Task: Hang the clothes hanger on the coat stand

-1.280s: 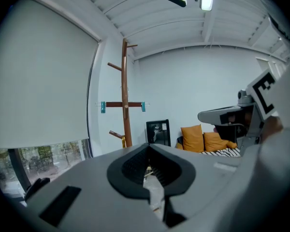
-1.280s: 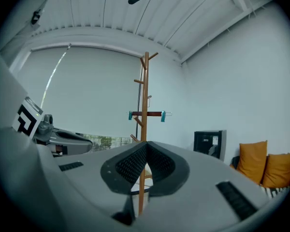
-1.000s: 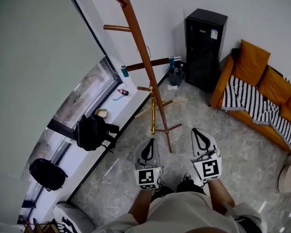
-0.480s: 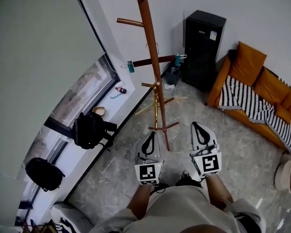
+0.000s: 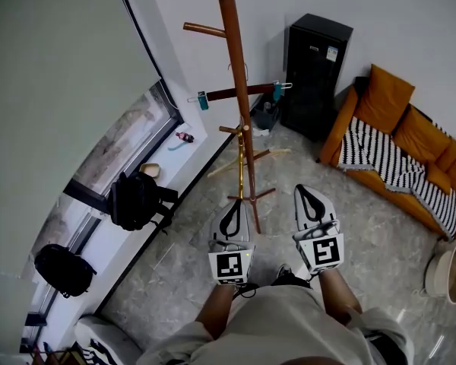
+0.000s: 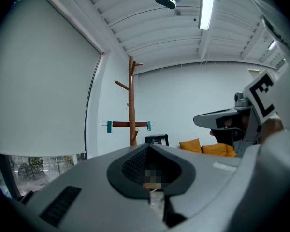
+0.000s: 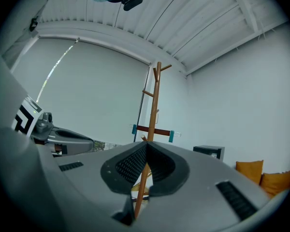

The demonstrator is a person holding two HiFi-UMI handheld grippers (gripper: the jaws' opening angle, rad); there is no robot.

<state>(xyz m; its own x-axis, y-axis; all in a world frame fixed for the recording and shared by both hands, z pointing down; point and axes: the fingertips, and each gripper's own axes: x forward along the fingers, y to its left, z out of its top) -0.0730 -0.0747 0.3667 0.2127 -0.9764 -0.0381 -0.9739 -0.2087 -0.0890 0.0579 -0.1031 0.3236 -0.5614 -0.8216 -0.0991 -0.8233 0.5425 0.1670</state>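
Observation:
A tall brown wooden coat stand (image 5: 239, 105) rises from the floor ahead of me. The clothes hanger (image 5: 258, 90), a dark brown bar with a teal clip at each end, hangs across the stand's pole about halfway up. It shows in the left gripper view as hanger (image 6: 121, 124) and in the right gripper view as hanger (image 7: 159, 131). My left gripper (image 5: 233, 207) and right gripper (image 5: 308, 196) are held low, near the person's body and short of the stand's base. Both are shut with nothing between the jaws.
A black cabinet (image 5: 313, 74) stands against the far wall right of the stand. An orange sofa (image 5: 395, 150) with a striped blanket is at right. Two black backpacks (image 5: 137, 200) (image 5: 61, 268) lie by the window at left. A yellow pole (image 5: 242, 169) leans at the stand.
The head view has swung, so the stand looks more upright and its top peg shows. Both grippers have shifted slightly left and stay shut. The hanger stays on the stand.

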